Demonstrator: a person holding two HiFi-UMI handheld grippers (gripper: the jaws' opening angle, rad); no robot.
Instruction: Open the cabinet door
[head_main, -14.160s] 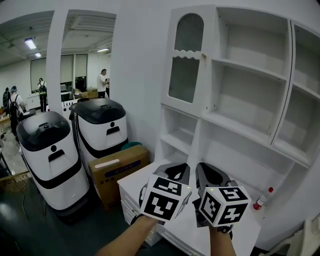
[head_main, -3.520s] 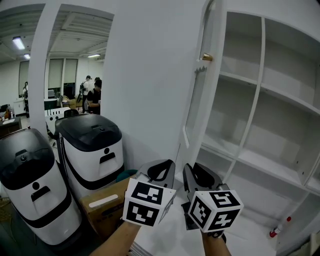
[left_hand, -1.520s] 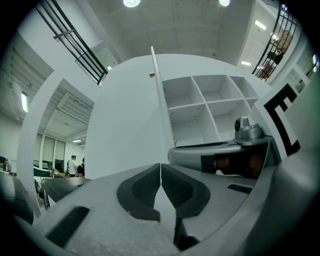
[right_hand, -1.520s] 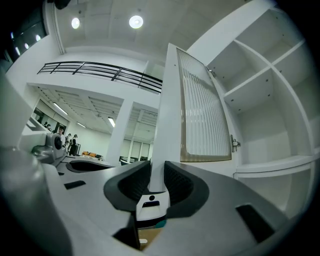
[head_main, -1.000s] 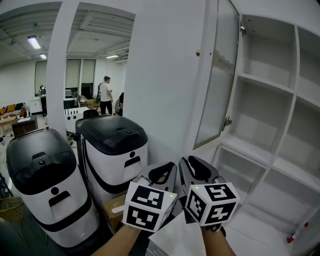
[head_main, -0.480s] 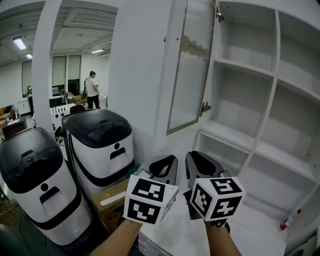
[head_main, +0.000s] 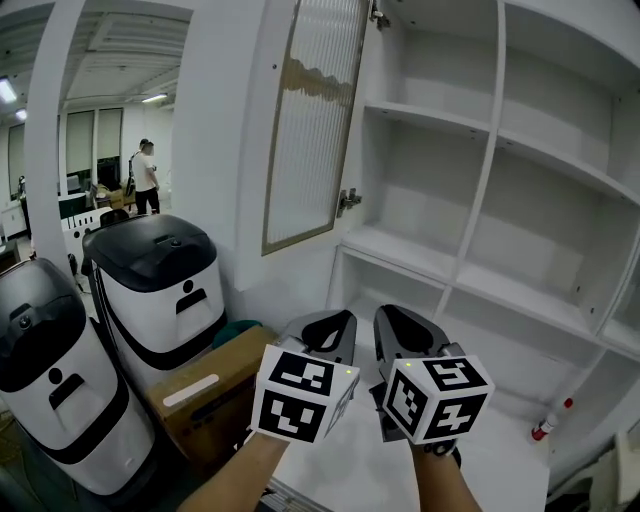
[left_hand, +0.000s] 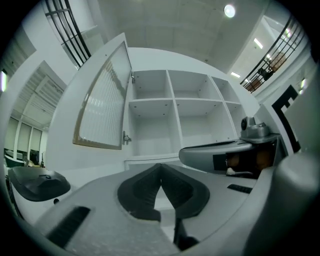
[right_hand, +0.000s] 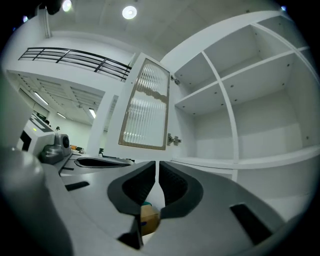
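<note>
The cabinet door (head_main: 315, 120) hangs wide open at the left, shelves bared; our left tongs (left_hand: 160, 166) are clenched empty; our right tongs (right_hand: 156, 165) have just been closing, nothing between them; we'd best hold both low over the tabletop (head_main: 350, 470), clear of the door.

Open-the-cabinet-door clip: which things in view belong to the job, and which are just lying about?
Job:
- cabinet door, standing open, with a ribbed glass panel
- its hinge
- white cabinet

Lying about:
- two black-topped white machines
- cardboard box
- red-capped bottle
- person in the background
</note>
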